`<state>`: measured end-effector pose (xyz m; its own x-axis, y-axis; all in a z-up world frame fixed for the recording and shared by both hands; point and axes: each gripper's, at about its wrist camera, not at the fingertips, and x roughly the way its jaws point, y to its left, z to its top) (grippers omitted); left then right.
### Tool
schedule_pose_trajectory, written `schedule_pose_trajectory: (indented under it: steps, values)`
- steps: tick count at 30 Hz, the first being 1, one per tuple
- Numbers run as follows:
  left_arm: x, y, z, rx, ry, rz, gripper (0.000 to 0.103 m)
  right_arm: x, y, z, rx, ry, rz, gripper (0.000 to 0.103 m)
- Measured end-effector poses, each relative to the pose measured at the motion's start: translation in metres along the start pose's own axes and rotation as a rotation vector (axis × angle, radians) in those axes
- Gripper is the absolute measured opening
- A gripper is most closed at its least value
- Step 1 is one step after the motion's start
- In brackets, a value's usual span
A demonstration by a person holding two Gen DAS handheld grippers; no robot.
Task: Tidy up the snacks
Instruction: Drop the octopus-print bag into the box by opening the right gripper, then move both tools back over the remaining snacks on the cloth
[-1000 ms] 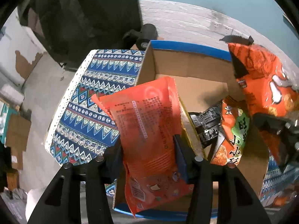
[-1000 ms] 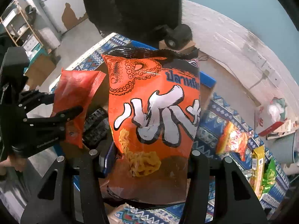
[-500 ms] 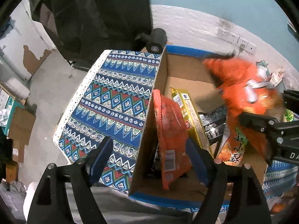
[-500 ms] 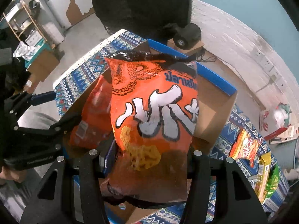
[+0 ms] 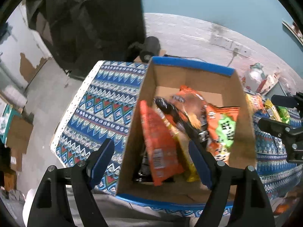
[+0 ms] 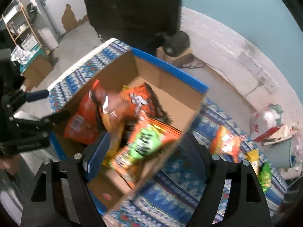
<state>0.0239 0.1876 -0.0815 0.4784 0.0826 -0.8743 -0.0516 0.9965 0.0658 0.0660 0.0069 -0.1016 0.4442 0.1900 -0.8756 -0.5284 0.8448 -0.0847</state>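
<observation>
Evenly, fairly brightly lit, soft indoor light with no glare and only faint shadows; strong fisheye bending and black vignette at the corners; motion blur smearing the snack packets (image 6: 136, 124) inside the cardboard box (image 5: 189, 75), worse in the right wrist view; background wall slightly soft.

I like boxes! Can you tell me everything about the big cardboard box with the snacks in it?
The cardboard box is brown, open at the top, with blue edging along its rims. It sits on a blue patterned cloth. Inside, snack bags stand and lean together: an orange-red bag by one wall, a yellow one beside it, an orange bag with a green patch by the other wall. Neither gripper touches it.
</observation>
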Motion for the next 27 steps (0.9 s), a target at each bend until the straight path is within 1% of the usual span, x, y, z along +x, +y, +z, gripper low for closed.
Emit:
schedule_pose_trajectory:
  steps: [9, 17, 24, 27]
  values:
    - [-0.016, -0.055, 0.003, 0.149, -0.046, 0.010, 0.082, -0.024, -0.047, -0.038, 0.038, 0.002, -0.062, 0.079]
    - [-0.030, -0.104, 0.002, 0.252, -0.065, -0.011, 0.082, -0.048, -0.092, -0.077, 0.090, -0.008, -0.110, 0.079]
    - [-0.041, -0.143, 0.004, 0.321, -0.077, -0.039, 0.082, -0.071, -0.129, -0.110, 0.147, -0.018, -0.147, 0.079]
    - [-0.043, -0.165, 0.004, 0.377, -0.081, -0.047, 0.086, -0.082, -0.147, -0.125, 0.173, -0.023, -0.165, 0.080]
